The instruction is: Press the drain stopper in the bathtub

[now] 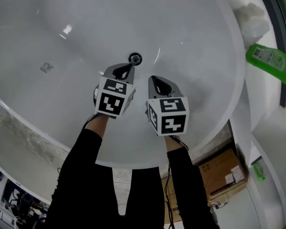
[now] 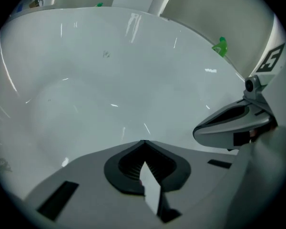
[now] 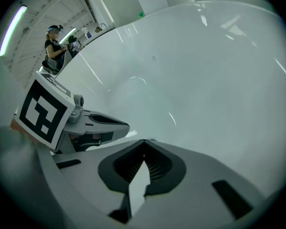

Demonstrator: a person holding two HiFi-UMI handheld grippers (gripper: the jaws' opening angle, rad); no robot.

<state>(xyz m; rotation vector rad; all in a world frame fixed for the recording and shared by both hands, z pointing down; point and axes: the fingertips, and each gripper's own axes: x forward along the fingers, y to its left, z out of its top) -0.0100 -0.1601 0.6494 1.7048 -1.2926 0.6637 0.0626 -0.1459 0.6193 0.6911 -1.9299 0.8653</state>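
White bathtub (image 1: 62,80), green bottle (image 1: 270,62) seemingly on its ledge (image 1: 260,99), curves under clenched left claw (image 1: 129,67) and right claw (image 1: 153,79).

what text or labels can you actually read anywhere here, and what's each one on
No text is legible in any view.
green bottle: pale label, print too blurred to read.
cardboard box: white stickers, too small to read.
marker cubes: black and white square patterns only, no words.
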